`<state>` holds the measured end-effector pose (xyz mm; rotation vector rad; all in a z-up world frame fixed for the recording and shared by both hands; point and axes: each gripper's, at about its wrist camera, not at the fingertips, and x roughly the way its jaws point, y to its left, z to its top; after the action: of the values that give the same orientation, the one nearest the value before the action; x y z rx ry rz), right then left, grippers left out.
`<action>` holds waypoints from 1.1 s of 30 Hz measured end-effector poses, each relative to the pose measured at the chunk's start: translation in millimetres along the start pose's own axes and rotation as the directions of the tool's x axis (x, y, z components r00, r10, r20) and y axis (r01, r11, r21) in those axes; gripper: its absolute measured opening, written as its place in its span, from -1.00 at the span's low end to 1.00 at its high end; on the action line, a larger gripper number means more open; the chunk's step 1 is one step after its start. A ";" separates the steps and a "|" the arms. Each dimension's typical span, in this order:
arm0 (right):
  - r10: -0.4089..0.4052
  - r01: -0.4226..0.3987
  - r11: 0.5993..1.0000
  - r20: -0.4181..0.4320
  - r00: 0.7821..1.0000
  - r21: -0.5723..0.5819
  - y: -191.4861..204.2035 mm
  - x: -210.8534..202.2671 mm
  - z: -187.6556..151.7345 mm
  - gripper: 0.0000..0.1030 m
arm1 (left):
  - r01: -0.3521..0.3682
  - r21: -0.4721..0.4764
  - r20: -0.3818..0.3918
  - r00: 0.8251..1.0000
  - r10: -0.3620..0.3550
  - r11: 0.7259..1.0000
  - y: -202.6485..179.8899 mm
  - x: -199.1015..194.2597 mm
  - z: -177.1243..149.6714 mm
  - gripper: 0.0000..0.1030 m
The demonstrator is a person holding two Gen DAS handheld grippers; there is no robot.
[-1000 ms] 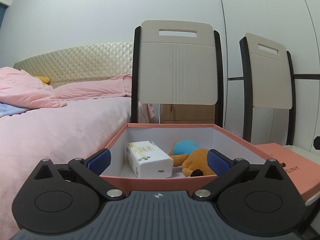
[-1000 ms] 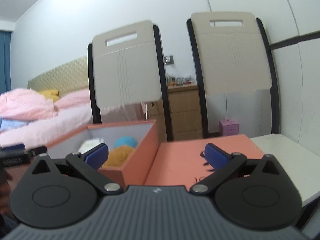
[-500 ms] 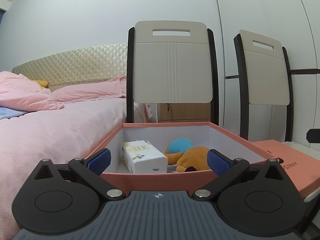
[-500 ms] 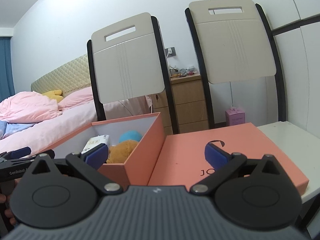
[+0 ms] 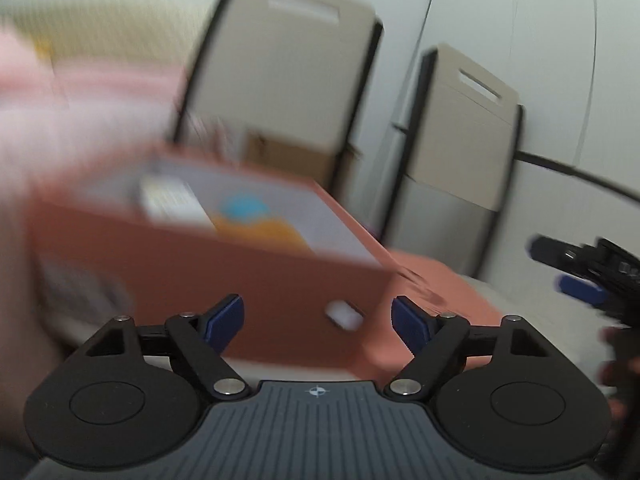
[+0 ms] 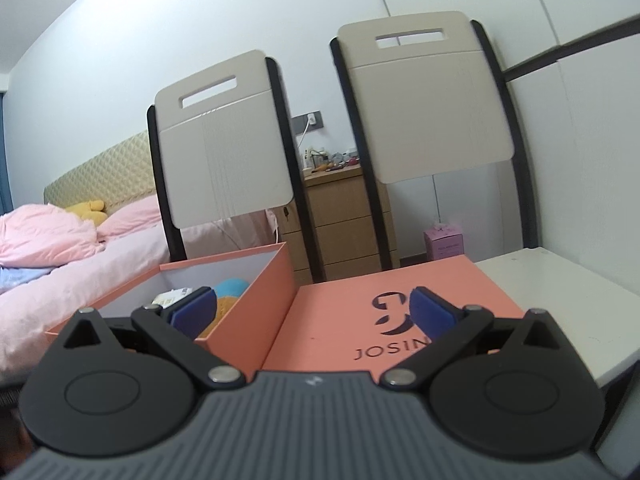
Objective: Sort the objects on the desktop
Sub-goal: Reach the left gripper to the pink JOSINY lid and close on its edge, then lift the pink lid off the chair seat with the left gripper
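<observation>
An open salmon box [image 6: 256,304] stands on a white table [image 6: 560,296]. It holds a tissue pack [image 6: 170,299] and an orange and blue plush toy [image 6: 230,292]. The box lid [image 6: 384,320], printed with dark letters, lies flat to its right. My right gripper [image 6: 310,312] is open and empty, low in front of box and lid. The left wrist view is blurred: the box [image 5: 224,264], tissue pack [image 5: 172,200] and plush [image 5: 252,220] show tilted. My left gripper [image 5: 318,318] is open and empty before the box's near wall. The right gripper [image 5: 576,272] shows at its right edge.
Two folding chairs [image 6: 224,160] [image 6: 428,100] stand behind the table. A bed with pink bedding [image 6: 60,248] lies at the left. A wooden drawer unit [image 6: 344,220] stands between the chairs against the wall. A small pink box [image 6: 444,242] sits on the floor.
The left gripper has swung fast, pulling back and tilting, so its view is blurred and the box now sits left of centre. The right gripper has shifted slightly toward the lid. Both stay open.
</observation>
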<state>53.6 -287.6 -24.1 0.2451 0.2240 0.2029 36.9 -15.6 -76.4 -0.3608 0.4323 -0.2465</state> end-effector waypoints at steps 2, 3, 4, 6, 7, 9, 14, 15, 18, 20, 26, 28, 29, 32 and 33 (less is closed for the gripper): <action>-0.002 0.002 1.000 0.009 1.000 0.012 -9.3 -8.4 1.0 1.00 | 0.058 -0.103 -0.077 0.995 -0.066 0.993 -0.9 16.1 -11.4 0.63; -0.001 0.001 1.000 0.009 1.000 0.021 -14.0 -12.3 1.1 1.00 | 0.074 -0.147 -0.108 0.990 -0.090 0.986 -1.6 25.3 -15.3 0.63; 0.000 0.000 1.000 0.008 1.000 0.029 -18.7 -16.1 1.1 1.00 | 0.085 -0.191 -0.137 0.984 -0.113 0.978 -2.5 34.6 -18.8 0.63; 0.006 -0.007 0.999 0.006 1.000 0.049 -27.9 -23.0 0.8 1.00 | 0.102 -0.275 -0.177 0.972 -0.155 0.956 -5.0 52.0 -24.5 0.63; 0.009 -0.009 0.998 0.005 1.000 0.056 -32.1 -26.4 0.7 1.00 | 0.106 -0.312 -0.194 0.966 -0.173 0.944 -6.2 60.5 -27.1 0.63; 0.012 -0.013 0.998 0.005 1.000 0.068 -39.9 -32.7 0.5 1.00 | 0.111 -0.386 -0.214 0.955 -0.206 0.916 -7.8 75.9 -31.6 0.63; 0.021 -0.021 0.994 0.005 1.000 0.110 -58.7 -44.4 0.2 1.00 | 0.079 -0.508 -0.234 0.946 -0.226 0.858 -5.4 106.0 -40.9 0.63; 0.028 -0.028 0.993 0.002 1.000 0.118 -61.3 -45.7 -0.1 1.00 | 0.071 -0.523 -0.243 0.943 -0.228 0.850 -4.9 111.5 -42.9 0.63; 0.048 -0.047 0.990 -0.005 0.999 0.132 -67.2 -49.3 -0.8 1.00 | 0.059 -0.560 -0.240 0.943 -0.231 0.826 -2.5 122.7 -48.4 0.63; 0.056 -0.054 0.989 -0.007 0.998 0.137 -69.7 -51.0 -1.0 1.00 | 0.051 -0.570 -0.238 0.945 -0.224 0.820 -1.0 127.5 -51.4 0.59; 0.063 -0.059 0.986 -0.019 0.998 0.155 -75.1 -52.5 -1.6 1.00 | 0.030 -0.626 -0.247 0.940 -0.234 0.779 11.4 140.3 -60.9 0.34; 0.060 -0.056 0.986 -0.023 0.998 0.156 -75.7 -52.5 -1.9 1.00 | 0.035 -0.643 -0.243 0.938 -0.246 0.765 15.5 142.5 -64.0 0.28; 0.060 -0.055 0.986 -0.025 0.998 0.157 -76.0 -52.4 -2.2 1.00 | 0.044 -0.654 -0.237 0.936 -0.259 0.755 17.5 143.0 -65.7 0.24; 0.057 -0.051 0.986 -0.034 0.998 0.160 -77.0 -51.7 -2.9 1.00 | 0.064 -0.657 -0.221 0.936 -0.273 0.751 19.5 140.6 -68.0 0.09; 0.055 -0.049 0.986 -0.037 0.998 0.160 -77.3 -51.4 -3.1 1.00 | 0.065 -0.661 -0.218 0.936 -0.275 0.748 20.4 139.7 -69.6 0.07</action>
<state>17.0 -372.0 -37.2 0.4062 0.2751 0.2422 131.8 -59.9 -193.9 -1.0645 0.7945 -0.3332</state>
